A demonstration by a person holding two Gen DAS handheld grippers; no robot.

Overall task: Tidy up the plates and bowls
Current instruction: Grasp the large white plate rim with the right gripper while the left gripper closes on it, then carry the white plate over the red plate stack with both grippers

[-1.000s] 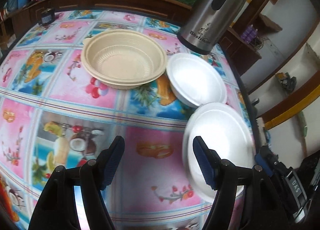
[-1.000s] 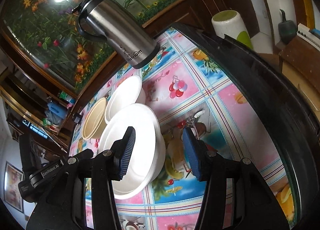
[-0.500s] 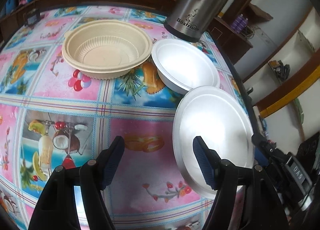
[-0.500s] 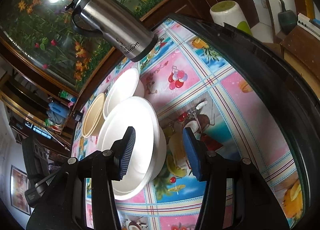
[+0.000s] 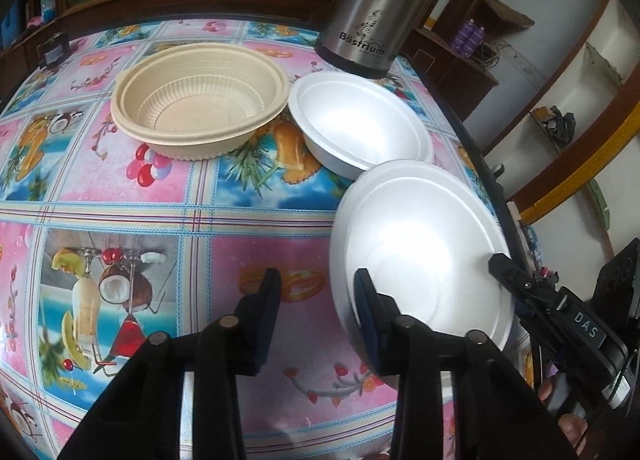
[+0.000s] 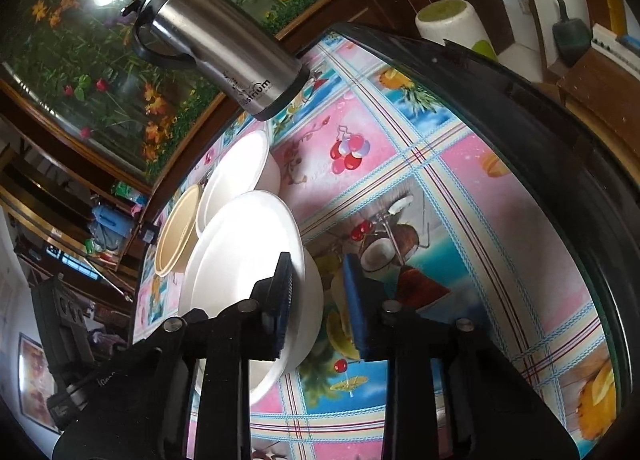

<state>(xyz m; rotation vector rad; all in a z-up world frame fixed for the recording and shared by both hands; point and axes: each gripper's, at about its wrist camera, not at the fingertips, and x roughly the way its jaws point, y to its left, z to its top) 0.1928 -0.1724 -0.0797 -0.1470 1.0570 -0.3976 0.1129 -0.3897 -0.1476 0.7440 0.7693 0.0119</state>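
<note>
Both claws are being narrowed, the left claw (image 5: 316, 300) and right claw (image 6: 320, 292) closing on opposite rims of the white plate (image 5: 420, 256), not yet clamped, near the table (image 5: 160, 188) edge, so lifting seems next.

From the left wrist we look steeply down, close over the table (image 5: 120, 200), toward 12 o'clock. From the right wrist we look down less steeply. We share the plate (image 5: 420, 252) (image 6: 240, 260) at 3 and 9 o'clock respectively.
</note>
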